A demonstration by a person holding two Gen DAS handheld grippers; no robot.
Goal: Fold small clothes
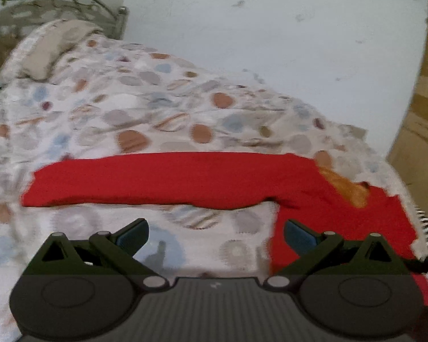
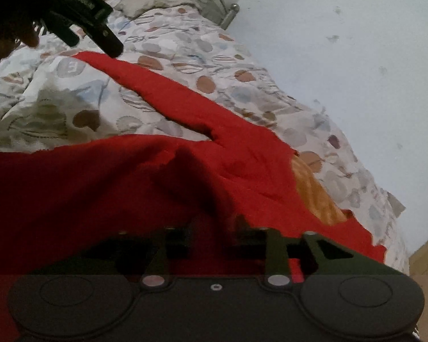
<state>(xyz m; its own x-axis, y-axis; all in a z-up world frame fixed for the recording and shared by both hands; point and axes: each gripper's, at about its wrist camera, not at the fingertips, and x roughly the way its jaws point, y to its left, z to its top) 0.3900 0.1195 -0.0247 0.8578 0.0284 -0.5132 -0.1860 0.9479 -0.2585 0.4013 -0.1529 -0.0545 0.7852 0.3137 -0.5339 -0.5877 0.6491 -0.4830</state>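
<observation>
Now sleeve-fold stage: red garment (image 1: 168, 182) spread on bed (image 1: 128, 108). Left hand-held gripper (image 1: 216, 236) wide, empty; right hand-held gripper (image 2: 212, 229) part-open, grip unclear. Next, probably pinch sleeve end.

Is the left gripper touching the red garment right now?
Apart. In the left wrist view the left gripper stands open over bare patterned bedspread, with nothing between its fingers; the red garment lies beyond the tips, bedspread showing in between.
</observation>
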